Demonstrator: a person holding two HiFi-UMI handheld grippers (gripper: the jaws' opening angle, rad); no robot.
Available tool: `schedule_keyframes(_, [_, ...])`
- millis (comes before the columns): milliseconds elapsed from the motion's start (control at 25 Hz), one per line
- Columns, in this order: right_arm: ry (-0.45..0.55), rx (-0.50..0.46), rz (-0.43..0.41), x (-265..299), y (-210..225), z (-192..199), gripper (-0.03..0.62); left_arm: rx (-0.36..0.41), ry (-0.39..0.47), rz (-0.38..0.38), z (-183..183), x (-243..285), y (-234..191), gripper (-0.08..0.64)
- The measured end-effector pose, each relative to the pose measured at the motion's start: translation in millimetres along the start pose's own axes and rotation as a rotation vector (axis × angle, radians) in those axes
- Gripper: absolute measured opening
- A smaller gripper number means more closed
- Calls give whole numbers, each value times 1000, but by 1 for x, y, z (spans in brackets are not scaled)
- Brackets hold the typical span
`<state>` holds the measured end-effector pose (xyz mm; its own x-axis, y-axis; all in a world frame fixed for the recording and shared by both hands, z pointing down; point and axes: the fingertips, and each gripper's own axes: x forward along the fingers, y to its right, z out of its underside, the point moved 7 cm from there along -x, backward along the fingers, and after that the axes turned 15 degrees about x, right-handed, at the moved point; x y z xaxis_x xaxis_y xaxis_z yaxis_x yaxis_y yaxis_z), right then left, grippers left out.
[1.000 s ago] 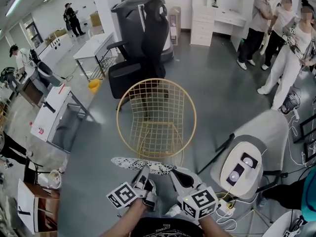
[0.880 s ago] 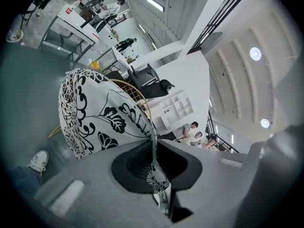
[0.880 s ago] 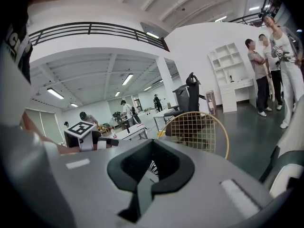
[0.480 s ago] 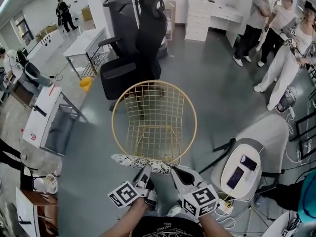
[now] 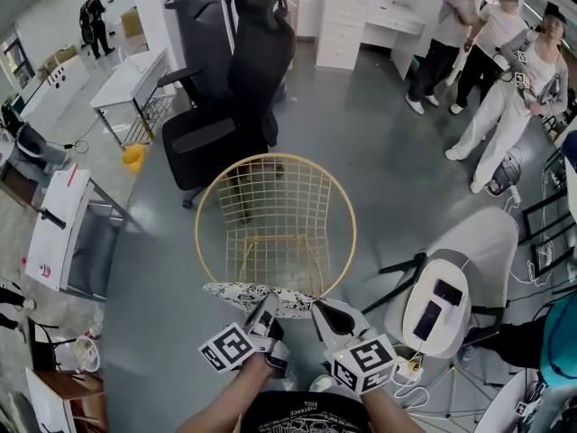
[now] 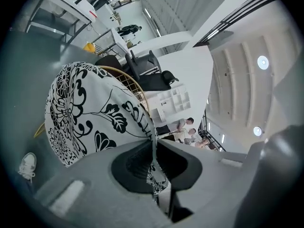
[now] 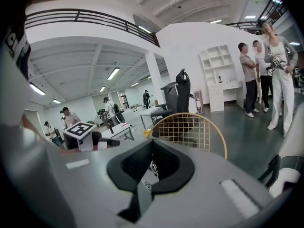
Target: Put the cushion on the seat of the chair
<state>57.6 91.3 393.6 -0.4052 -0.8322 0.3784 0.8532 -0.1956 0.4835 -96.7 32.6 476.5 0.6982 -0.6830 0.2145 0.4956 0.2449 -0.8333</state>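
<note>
A flat white cushion (image 5: 254,298) with a black flower print hangs level in front of me, just short of the front rim of the gold wire chair (image 5: 276,225). My left gripper (image 5: 267,303) is shut on the cushion's near edge, and the cloth (image 6: 95,113) spreads out beyond its jaws. My right gripper (image 5: 315,307) is shut on the same edge further right; a strip of the printed cloth (image 7: 152,169) shows pinched between its jaws, with the chair (image 7: 190,129) straight ahead.
A black office chair (image 5: 230,97) stands right behind the gold chair. To the right is a white and grey seat (image 5: 455,282) with cables on the floor. White tables (image 5: 63,219) line the left. Several people (image 5: 496,70) stand at the far right.
Both grippers have carried the cushion forward, and the gold chair is closer and sits lower in the head view. The grip on the cushion is the same.
</note>
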Motion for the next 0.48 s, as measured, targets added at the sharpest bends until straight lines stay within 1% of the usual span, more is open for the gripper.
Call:
schedule_keyframes(240, [10, 15, 60, 24, -7, -1, -2, -24, -50, 55, -13, 18, -12, 23])
schedule_keyframes(480, [16, 51, 92, 37, -9, -5, -2, -47, -70, 71, -21, 31, -21, 23])
